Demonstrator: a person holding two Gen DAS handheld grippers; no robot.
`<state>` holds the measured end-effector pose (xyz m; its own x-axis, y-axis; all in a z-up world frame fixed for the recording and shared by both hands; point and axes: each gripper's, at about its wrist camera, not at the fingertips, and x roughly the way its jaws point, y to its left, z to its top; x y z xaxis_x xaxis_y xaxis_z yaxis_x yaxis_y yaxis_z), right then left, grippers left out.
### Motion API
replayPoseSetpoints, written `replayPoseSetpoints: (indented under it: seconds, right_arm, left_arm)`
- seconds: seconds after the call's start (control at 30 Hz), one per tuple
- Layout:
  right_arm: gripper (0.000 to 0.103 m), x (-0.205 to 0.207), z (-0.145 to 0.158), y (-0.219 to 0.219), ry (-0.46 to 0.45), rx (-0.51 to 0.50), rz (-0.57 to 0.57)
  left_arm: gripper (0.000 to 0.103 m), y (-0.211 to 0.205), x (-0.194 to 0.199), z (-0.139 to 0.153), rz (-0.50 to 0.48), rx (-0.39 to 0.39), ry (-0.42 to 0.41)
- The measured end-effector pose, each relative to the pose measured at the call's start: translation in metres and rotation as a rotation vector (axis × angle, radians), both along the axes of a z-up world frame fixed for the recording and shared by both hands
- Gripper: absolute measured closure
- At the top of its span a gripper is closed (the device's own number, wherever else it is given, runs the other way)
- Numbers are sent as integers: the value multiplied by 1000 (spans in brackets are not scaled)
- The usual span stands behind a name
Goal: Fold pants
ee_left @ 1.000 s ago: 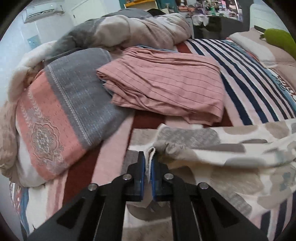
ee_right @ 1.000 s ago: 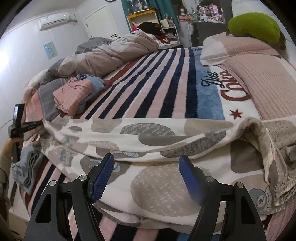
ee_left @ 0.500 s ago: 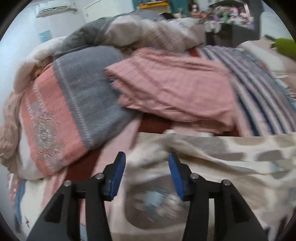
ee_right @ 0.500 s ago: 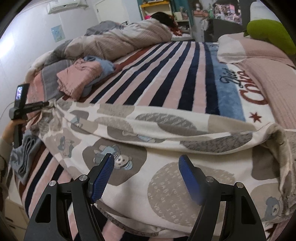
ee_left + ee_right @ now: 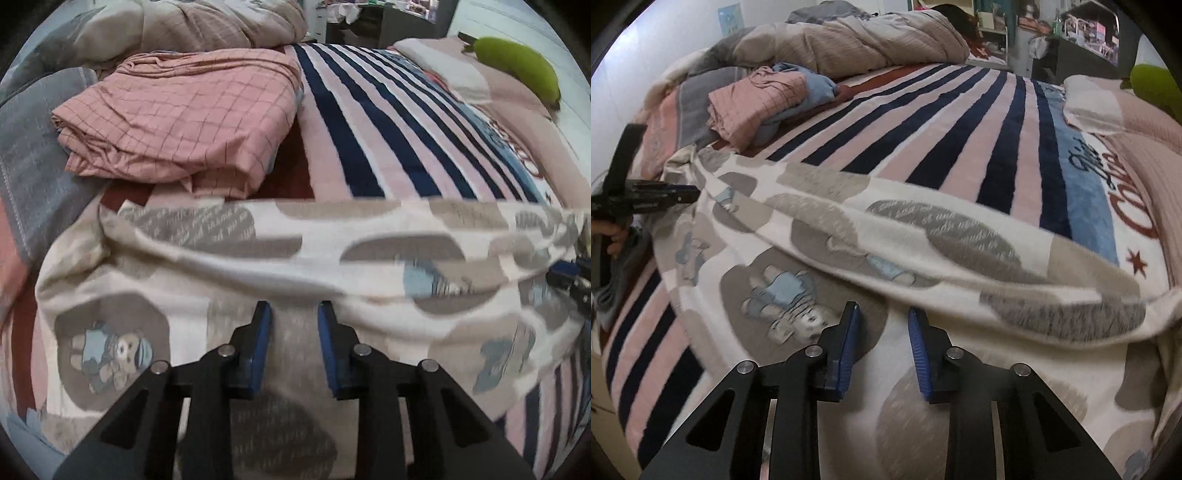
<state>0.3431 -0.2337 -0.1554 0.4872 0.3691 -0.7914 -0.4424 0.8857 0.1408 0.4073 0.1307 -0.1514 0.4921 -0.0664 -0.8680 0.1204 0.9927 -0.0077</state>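
Cream fleece pants (image 5: 303,258) with bear prints lie across the striped bed (image 5: 369,147), under and ahead of both jaws. Left gripper (image 5: 294,343) and right gripper (image 5: 882,345) are closing, nothing pinched yet. Soft, light, floppy cloth: best pinched at a doubled edge or hem.

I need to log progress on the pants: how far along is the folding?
Done: the bear-print pants lie doubled lengthwise across the striped blanket. In hand: nothing gripped; left gripper and right gripper are closing just above the cloth. Left: the crosswise folds.
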Motion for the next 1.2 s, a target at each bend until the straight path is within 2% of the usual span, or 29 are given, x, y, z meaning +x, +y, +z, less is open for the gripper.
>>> replayPoseSetpoints:
  seconds: [0.13, 0.23, 0.57, 0.63, 0.67, 0.7, 0.73, 0.8, 0.83, 0.93, 1.0, 1.03, 1.13, 1.2]
  right_arm:
    - [82, 15, 0, -2, 0, -9, -24]
    - [83, 22, 1, 1, -28, -53, -26]
    - [80, 40, 2, 10, -110, -184, -43]
    - [77, 42, 3, 12, -125, -202, -48]
    - [75, 42, 3, 12, -131, -208, -52]
    - [69, 42, 5, 11, -140, -212, -57]
    - [57, 42, 6, 10, -148, -216, -63]
    - [39, 39, 9, 8, -175, -241, -76]
    - [34, 38, 10, 6, -193, -260, -82]
    - [33, 41, 12, -5, -200, -305, -124]
    - [33, 39, 17, -17, -196, -272, -140]
    - [33, 35, 21, -24, -196, -249, -136]
    - [33, 9, 36, -47, -241, -234, -150]
    - [33, -13, 49, -69, -287, -264, -175]
  left_arm:
    - [80, -5, 23, 1, 18, 21, 15]
    - [80, -8, 38, -1, 36, 33, 7]
    - [79, -13, 75, -6, 99, 76, -77]
    - [77, -13, 81, -4, 125, 77, -103]
    - [71, -13, 81, -3, 135, 73, -114]
    - [63, -13, 79, -1, 146, 66, -130]
    - [60, -12, 76, 0, 149, 65, -139]
    - [58, -16, 68, 7, 137, 64, -170]
    - [58, -16, 61, 12, 130, 52, -180]
    - [56, -35, 44, 26, 77, -14, -206]
    - [49, -54, 24, 34, 15, -38, -234]
    - [49, -65, 14, 37, -19, -51, -242]
    - [49, -103, -10, 40, -101, -96, -266]
    - [49, -118, -30, 41, -126, -125, -281]
